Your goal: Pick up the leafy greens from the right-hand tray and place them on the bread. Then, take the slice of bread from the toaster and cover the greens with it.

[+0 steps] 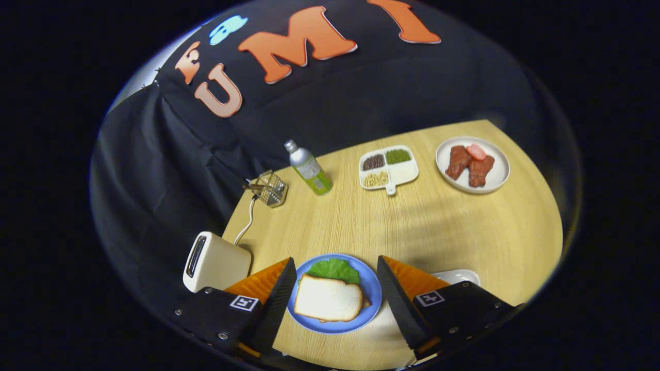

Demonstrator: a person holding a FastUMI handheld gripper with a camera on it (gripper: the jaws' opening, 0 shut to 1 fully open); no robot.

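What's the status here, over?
Tongs open, holding nothing. Top bread slice on greens, blue plate between the fingers. Toaster beside them; nothing blocking.

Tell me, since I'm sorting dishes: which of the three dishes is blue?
The round blue plate between the open tool's fingers; the divided tray and meat plate beyond are white.
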